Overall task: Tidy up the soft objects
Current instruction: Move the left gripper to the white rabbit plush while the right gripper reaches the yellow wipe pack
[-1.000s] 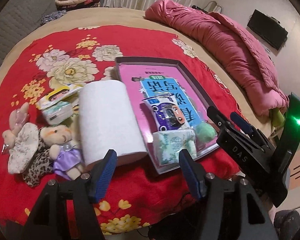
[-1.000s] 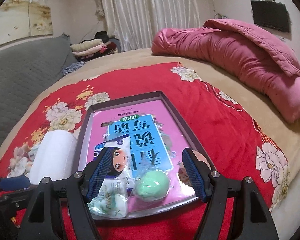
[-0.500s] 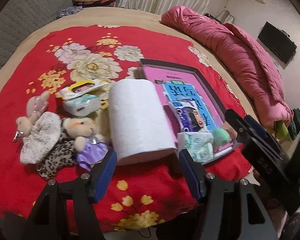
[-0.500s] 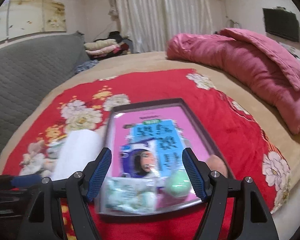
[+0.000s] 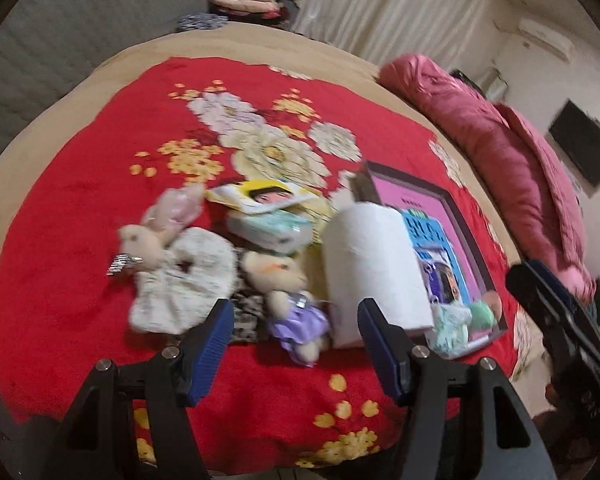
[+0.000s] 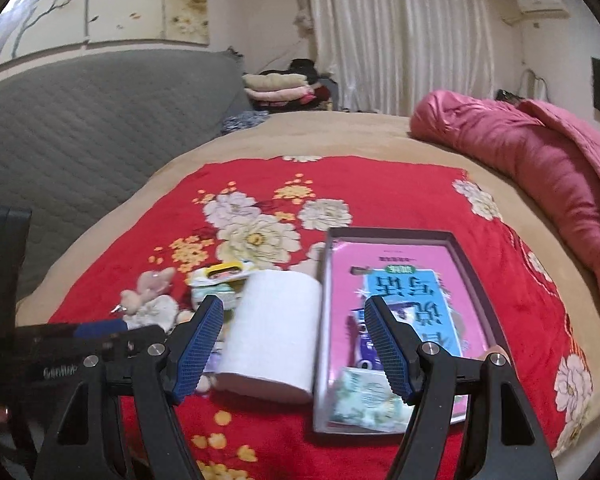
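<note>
Setting: a bed with a red floral blanket (image 6: 380, 192); a rolled pink quilt (image 6: 540, 148) lies along its right side.
Box: a shallow dark-rimmed box (image 6: 388, 234) with a pink printed lining sits right of centre on the blanket.
Already in the box: a green tissue pack (image 6: 360, 400), a purple cartoon packet (image 5: 444, 280) and a green ball (image 5: 482, 312), all at its near end.
Still outside: a white paper roll (image 6: 272, 336) lies against the box's left wall; further left are a bear in a purple dress (image 5: 288, 280), a pink-eared rabbit toy (image 5: 164, 236), a wet-wipe pack (image 5: 272, 228) and a yellow cartoon packet (image 5: 264, 196).
Left hand-held gripper (image 5: 296, 344): jaws wide, nothing between them, hovering near the bear and the roll.
Right hand-held gripper (image 6: 294, 348): jaws wide and empty, hovering over the near edge by the roll and the box.
Progress: judged under halfway; five items remain to be moved.
</note>
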A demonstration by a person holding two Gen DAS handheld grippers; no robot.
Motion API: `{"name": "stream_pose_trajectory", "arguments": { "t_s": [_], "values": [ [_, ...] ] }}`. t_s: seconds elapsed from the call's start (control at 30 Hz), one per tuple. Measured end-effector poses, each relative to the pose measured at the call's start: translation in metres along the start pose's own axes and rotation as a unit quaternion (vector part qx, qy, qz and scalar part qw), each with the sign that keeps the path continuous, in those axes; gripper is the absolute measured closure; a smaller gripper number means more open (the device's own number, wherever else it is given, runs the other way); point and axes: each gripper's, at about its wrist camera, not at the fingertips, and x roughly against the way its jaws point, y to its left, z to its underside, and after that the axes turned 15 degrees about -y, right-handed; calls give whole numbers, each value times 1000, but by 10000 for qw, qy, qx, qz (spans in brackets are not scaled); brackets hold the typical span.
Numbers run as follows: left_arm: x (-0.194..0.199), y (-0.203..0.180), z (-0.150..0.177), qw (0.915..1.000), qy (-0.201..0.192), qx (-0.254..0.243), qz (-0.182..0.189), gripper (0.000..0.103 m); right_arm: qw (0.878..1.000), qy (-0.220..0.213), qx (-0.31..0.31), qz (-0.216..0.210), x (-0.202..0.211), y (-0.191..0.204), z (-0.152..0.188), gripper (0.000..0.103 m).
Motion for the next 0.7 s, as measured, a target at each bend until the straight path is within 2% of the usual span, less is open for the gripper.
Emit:
{"name": "stream_pose_trajectory", "arguments": {
  "t_s": [0.3,0.7],
  "values": [
    [6,46,-10,9989,-132,205,-398,39,9988,176,352,-293,-10,46,-7,28],
    [-2,101,-8,9956,-282,715,-528,39,9953,453,644,-562,-36,92,-8,28]
  ]
}}
